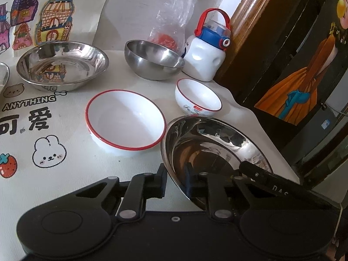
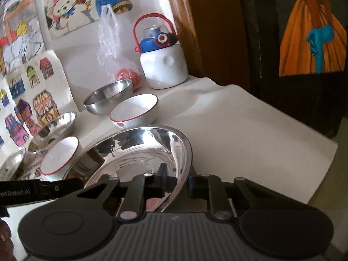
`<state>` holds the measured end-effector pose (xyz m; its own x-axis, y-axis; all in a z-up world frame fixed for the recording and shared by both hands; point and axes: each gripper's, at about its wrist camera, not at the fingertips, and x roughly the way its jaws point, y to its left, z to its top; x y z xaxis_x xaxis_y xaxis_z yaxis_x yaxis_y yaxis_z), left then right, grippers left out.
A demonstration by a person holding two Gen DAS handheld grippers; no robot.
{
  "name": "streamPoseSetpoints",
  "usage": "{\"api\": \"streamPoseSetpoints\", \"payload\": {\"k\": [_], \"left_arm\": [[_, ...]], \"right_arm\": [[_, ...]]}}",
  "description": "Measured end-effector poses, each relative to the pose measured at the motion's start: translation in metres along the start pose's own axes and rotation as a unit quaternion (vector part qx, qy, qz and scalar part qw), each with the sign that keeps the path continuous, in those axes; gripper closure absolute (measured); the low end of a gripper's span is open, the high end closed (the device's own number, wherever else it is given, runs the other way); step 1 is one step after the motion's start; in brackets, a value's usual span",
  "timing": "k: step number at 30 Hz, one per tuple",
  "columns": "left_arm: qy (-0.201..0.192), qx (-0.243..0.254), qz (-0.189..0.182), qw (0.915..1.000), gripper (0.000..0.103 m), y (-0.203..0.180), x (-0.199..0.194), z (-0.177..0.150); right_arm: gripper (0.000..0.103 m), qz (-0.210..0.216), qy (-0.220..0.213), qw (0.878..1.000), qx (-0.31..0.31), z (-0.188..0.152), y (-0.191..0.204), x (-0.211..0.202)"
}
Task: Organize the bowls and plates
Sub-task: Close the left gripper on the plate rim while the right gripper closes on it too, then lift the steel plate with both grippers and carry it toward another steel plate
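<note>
A shiny steel plate [image 1: 213, 143] [image 2: 134, 152] sits nearest me, and both grippers hold it by opposite rims. My left gripper [image 1: 176, 180] is shut on its left rim. My right gripper [image 2: 179, 182] is shut on its right rim, and one of its fingers [image 1: 256, 173] also shows in the left wrist view. Beyond the plate are a wide white bowl with a red rim [image 1: 125, 119] [image 2: 58, 154], a smaller white bowl [image 1: 198, 97] [image 2: 134, 111], a steel bowl [image 1: 152, 61] [image 2: 108, 97] and a second steel plate [image 1: 63, 63] [image 2: 54, 128].
A white water bottle with a blue lid and red handle [image 1: 206, 54] [image 2: 163, 65] and a clear plastic bag [image 1: 171, 21] [image 2: 108, 43] stand by the back wall. Another steel rim [image 2: 13, 163] shows at far left. The table ends at its right edge [image 2: 322, 165].
</note>
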<state>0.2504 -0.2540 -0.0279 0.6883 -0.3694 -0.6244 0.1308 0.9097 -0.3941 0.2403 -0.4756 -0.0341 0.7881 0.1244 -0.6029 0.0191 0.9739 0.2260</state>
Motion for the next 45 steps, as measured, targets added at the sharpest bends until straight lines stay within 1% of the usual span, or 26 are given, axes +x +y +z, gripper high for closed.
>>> {"api": "streamPoseSetpoints", "payload": {"k": [4,6,11,15,19,25,29,32,36,40,45], "left_arm": [[-0.003,0.003,-0.004,1.0,0.086,0.0,-0.008,-0.002],[-0.004,0.004,-0.011,0.9999,0.086,0.001,-0.013,-0.004],[-0.028,0.016,-0.03,0.999,0.086,0.0,-0.039,-0.006],[-0.054,0.019,-0.043,0.9974,0.086,0.006,-0.065,0.002],[-0.077,0.012,-0.04,0.9961,0.086,0.027,-0.089,0.02],[-0.114,-0.005,-0.007,0.9935,0.086,0.077,-0.117,0.055],[-0.135,-0.004,0.024,0.9906,0.086,0.115,-0.127,0.083],[-0.144,-0.001,0.046,0.9885,0.086,0.144,-0.129,0.102],[-0.139,-0.005,0.064,0.9882,0.086,0.181,-0.118,0.127],[-0.128,-0.007,0.066,0.9896,0.086,0.21,-0.098,0.145],[-0.102,-0.003,0.069,0.9924,0.086,0.227,-0.07,0.155]], "right_arm": [[0.086,-0.006,-0.004,1.0,0.011,-0.007,0.001,-0.011],[0.086,-0.009,-0.015,1.0,0.012,-0.009,0.004,-0.021],[0.086,-0.018,-0.043,0.999,0.004,-0.006,0.021,-0.05],[0.086,-0.015,-0.065,0.998,-0.018,0.007,0.051,-0.067],[0.086,0.005,-0.078,0.996,-0.046,0.023,0.095,-0.063],[0.086,0.052,-0.089,0.992,-0.072,0.045,0.163,-0.034],[0.085,0.077,-0.087,0.99,-0.082,0.056,0.201,-0.002],[0.084,0.089,-0.079,0.989,-0.087,0.062,0.227,0.025],[0.084,0.089,-0.065,0.989,-0.095,0.061,0.254,0.062],[0.083,0.08,-0.049,0.99,-0.101,0.06,0.267,0.09],[0.083,0.067,-0.027,0.992,-0.103,0.063,0.27,0.115]]}}
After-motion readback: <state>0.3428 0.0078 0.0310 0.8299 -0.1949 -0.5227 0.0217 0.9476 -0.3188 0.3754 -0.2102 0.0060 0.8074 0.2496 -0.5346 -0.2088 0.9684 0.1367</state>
